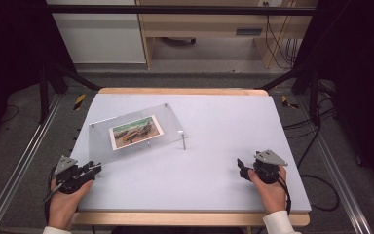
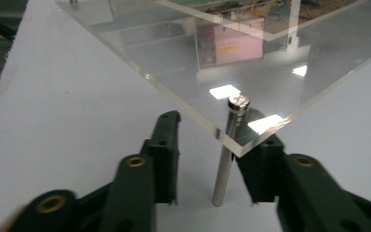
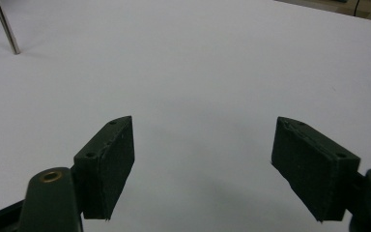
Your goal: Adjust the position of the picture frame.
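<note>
While left gripper [image 2: 212, 159] jaws flank slim steel post [image 2: 226, 154] (untouched), clear acrylic sheet [image 2: 183, 67], right gripper [image 3: 203, 169] jaws apart.

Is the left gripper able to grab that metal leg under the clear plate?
Probably yes. The left gripper already has its jaws on either side of the leg at the plate's corner, with nothing between them.

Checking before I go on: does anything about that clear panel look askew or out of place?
Yes. The clear panel sits turned at an angle to the table edges, not square. One metal post stands near its right corner, seemingly just outside the panel. The left gripper brackets the near corner post, jaws not yet touching it.
</note>
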Tool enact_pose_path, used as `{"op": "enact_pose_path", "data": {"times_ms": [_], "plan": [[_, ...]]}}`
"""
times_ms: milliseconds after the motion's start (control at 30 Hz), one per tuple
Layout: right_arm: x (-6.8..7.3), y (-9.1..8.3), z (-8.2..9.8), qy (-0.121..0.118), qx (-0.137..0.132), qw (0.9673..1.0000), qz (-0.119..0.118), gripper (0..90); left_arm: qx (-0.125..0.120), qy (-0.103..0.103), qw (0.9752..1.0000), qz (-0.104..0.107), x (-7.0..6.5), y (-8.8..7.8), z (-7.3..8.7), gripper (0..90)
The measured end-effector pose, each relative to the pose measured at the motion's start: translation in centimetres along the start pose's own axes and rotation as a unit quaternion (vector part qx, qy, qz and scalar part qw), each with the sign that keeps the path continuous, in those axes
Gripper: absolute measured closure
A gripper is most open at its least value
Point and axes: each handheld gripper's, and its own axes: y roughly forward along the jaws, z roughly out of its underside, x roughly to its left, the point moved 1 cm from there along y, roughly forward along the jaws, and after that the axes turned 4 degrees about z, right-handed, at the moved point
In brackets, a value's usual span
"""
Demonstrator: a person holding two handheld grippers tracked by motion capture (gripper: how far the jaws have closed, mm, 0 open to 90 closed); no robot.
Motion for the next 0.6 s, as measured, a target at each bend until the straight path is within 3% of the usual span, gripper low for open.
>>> {"op": "enact_pose_path", "data": {"times_ms": [33,133,333,433,600], "plan": [[0.0,0.0,0.0,0.002,0.000,1.0000,-0.001,23.4,-0.001,0.003,0.9999,0.012,-0.1,0.0,0.0,71.1],[0.2,0.1,0.0,-0.005,0.000,1.0000,0.000,23.4,0.002,0.019,0.9997,0.018,-0.4,0.1,-0.2,83.0],[1.5,0.0,-0.6,-0.024,-0.006,0.9997,-0.007,22.6,-0.015,0.012,0.9996,0.019,-0.2,-0.1,-0.5,83.8],[2.7,0.1,-1.2,-0.029,-0.009,0.9992,-0.026,21.6,-0.034,0.005,0.9992,0.021,-0.1,-0.3,-0.7,83.5],[4.4,0.6,-2.1,-0.053,-0.007,0.9976,-0.043,21.2,-0.058,0.002,0.9983,0.012,0.0,-0.7,-1.0,76.8]]}}
